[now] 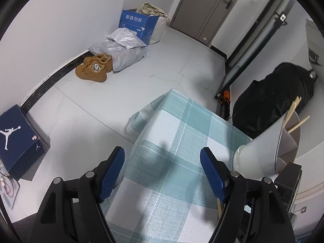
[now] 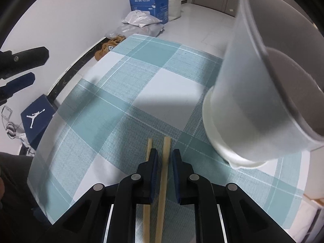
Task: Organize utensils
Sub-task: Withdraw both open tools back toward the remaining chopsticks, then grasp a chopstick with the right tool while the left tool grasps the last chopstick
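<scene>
Left gripper (image 1: 163, 158): jaws wide, nothing between, over the checked tablecloth (image 1: 178, 125).
Holder, left view: one white utensil holder (image 1: 261, 151) near right, divided inside.
Contents, left view: two chopsticks (image 1: 291, 111) sticking out of the far compartment.
Right gripper (image 2: 163, 158): jaws narrow, not quite touching the stick between them.
Chopsticks, right view: two on the cloth; one chopstick (image 2: 165, 174) between the pads, second chopstick (image 2: 147, 212) just left, partly under the left finger.
Holder, right view: to the right, near; contents hidden.
</scene>
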The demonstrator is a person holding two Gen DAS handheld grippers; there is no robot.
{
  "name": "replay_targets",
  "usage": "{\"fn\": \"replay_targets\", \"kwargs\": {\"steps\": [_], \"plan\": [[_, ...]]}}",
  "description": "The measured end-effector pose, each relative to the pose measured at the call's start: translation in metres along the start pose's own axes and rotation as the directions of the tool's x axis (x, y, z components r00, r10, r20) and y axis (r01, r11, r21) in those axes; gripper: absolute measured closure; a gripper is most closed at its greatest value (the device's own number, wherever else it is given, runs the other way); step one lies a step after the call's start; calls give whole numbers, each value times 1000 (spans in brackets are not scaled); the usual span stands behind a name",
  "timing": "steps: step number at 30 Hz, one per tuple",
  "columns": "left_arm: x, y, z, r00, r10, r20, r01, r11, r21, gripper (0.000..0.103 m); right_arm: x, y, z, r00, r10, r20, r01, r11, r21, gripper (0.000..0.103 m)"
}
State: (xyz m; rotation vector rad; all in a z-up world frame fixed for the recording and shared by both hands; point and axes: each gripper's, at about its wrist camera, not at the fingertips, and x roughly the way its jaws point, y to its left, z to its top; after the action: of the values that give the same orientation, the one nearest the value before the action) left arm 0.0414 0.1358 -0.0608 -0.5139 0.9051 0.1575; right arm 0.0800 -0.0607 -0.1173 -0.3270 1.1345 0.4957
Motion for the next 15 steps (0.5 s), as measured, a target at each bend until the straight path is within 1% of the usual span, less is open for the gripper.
{"fn": "replay_targets", "kwargs": {"steps": [5, 8, 11, 15], "plan": [[3, 10, 3, 1000, -1, -21, 0, 999, -36, 30, 4, 3, 12, 1000, -17, 0, 17, 1000, -9, 90], [4, 17, 3, 999, 4, -36, -6, 998, -58, 30, 8, 9, 17, 1000, -15, -2, 15, 1000, -12, 97], [5, 20, 3, 999, 9, -43, -12, 998, -67, 30, 6, 10, 17, 1000, -3, -5, 3, 1000, -10, 97], [8, 16, 0, 998, 17, -60, -21, 998, -53, 30, -9, 6, 19, 999, 13, 50, -15, 999, 33, 97]]}}
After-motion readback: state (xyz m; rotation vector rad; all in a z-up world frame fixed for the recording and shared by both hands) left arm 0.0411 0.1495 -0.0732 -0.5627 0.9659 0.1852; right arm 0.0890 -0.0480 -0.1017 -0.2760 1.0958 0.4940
